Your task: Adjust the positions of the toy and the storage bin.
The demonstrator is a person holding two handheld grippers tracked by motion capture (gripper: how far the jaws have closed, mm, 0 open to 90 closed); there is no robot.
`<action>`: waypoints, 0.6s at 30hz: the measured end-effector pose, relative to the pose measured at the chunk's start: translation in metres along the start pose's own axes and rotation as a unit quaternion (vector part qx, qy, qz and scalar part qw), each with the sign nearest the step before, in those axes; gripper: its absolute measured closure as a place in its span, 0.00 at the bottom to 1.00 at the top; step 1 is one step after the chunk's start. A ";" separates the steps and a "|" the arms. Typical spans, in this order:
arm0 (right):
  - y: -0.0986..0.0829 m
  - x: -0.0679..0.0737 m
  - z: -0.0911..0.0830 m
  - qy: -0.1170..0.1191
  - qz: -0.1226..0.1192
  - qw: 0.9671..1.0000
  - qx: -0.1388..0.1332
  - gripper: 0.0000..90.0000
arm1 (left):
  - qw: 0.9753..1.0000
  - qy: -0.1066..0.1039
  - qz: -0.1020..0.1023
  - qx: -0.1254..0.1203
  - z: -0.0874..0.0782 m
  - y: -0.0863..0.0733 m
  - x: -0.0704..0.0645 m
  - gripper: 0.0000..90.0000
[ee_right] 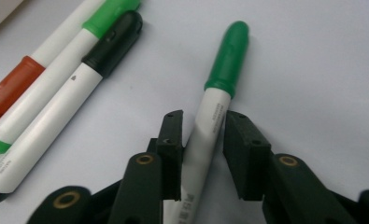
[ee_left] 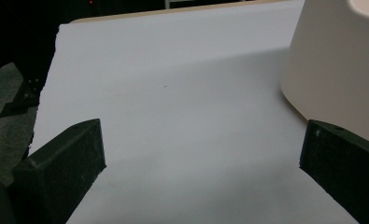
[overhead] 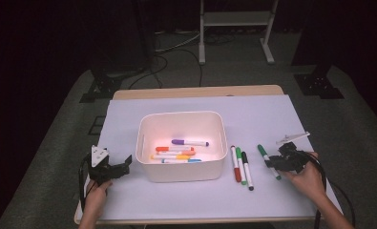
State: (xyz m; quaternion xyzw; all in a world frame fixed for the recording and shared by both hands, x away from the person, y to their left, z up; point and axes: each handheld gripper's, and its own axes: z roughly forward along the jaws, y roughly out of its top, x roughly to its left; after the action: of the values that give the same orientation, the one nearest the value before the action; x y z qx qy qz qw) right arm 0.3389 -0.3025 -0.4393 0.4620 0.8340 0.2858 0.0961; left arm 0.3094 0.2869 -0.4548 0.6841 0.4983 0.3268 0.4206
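Observation:
A green-capped marker (ee_right: 219, 88) lies on the white sheet to the right of the bin, and my right gripper (ee_right: 203, 116) is shut on its white barrel just below the cap. From above, this green marker (overhead: 263, 153) and the right gripper (overhead: 272, 162) sit at the table's right. Left of them lie a red marker (overhead: 235, 164), a second green marker (overhead: 241, 166) and a black marker (overhead: 246, 171), side by side. My left gripper (overhead: 125, 164) rests open beside the bin's left wall with nothing between its jaws (ee_left: 201, 140).
The cream plastic bin (overhead: 181, 114) stands mid-table and holds several markers, among them a purple one (overhead: 190, 142). Its wall (ee_left: 331, 70) is close to the left gripper's right jaw. Bare white sheet (overhead: 253, 114) lies behind and in front of the bin.

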 end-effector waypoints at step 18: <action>0.004 -0.002 -0.012 0.020 0.007 1.000 -0.009 0.84 | 1.000 0.000 0.002 0.003 0.000 0.000 0.000 0.00</action>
State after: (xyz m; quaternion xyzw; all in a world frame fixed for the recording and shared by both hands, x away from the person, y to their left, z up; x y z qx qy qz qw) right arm 0.3379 -0.3076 -0.4275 0.4613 0.8299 0.3030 0.0818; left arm 0.3095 0.2872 -0.4546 0.6861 0.4984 0.3262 0.4176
